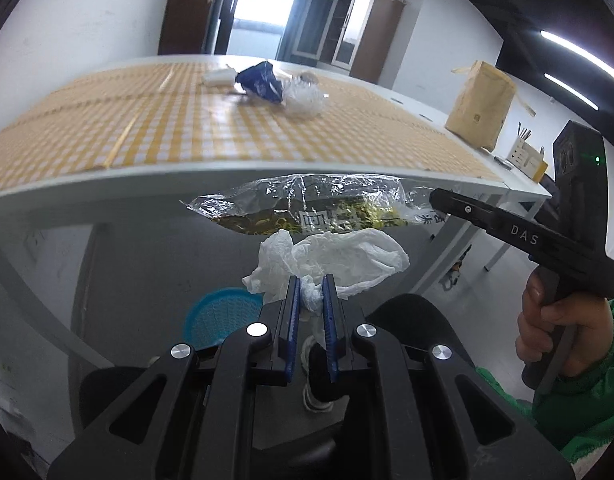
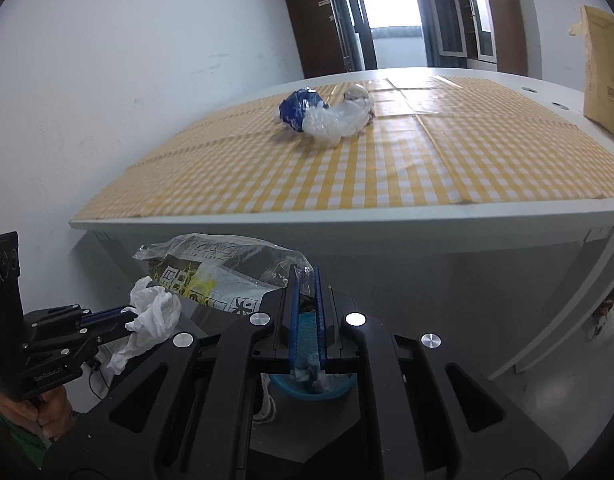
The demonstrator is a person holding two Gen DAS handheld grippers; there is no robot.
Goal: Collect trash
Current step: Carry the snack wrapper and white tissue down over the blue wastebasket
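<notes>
Left gripper [image 1: 311, 292]: jaws clenched on a crumpled tissue [image 1: 331, 260], pinched at one bunched corner so the rest hangs loose ahead of the fingers. Right gripper [image 2: 306, 284]: jaws clenched on the end of a clear printed wrapper [image 2: 211, 268], held by the edge, body of the wrapper trailing out to the left.

Both items held off the table [image 2: 347, 216], in front of its near edge and lower than the top. Blue bin [image 1: 223, 316] on the floor below, partly hidden behind the gripper bodies; in the right wrist view seen directly under the closed fingers, some crumpled scrap apparently already inside. Judged: both loads carried together to be dropped in one pass, edge grips chosen so light, limp material falls free on release.

Remaining on the checked cloth [image 2: 427, 168]: a blue packet [image 2: 299, 108] touching a clear plastic wad [image 2: 339, 120], well apart from the grippers. Paper bag [image 1: 481, 108] at the far right of the table, upright; whether trash cannot be told.

Task judged part done. Risk noted: wrapper wide and light, may drift or catch the bin rim.
</notes>
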